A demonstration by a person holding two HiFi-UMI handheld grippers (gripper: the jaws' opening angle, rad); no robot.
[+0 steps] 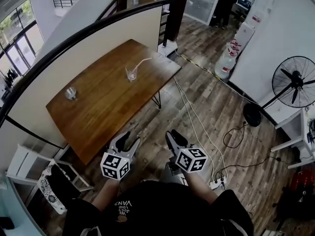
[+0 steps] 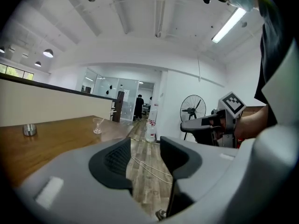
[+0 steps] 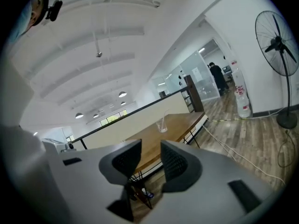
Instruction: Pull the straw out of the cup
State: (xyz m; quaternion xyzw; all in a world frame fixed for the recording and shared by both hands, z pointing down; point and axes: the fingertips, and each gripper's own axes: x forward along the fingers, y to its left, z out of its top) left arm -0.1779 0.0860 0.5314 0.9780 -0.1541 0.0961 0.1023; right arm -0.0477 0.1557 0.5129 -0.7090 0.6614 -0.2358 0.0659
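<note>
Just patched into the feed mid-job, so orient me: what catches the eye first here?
The clear cup with its straw leaning out stands on the far part of the long wooden table, with a small metal object near its left end. Nearer, the left gripper and right gripper are off the table, both open and empty.

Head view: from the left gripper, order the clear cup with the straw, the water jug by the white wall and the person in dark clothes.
1. Clear cup with the straw, on the wooden table ahead of the left gripper.
2. Water jug, on the floor beyond the table's right end.
3. Person in dark clothes, far back.
</note>
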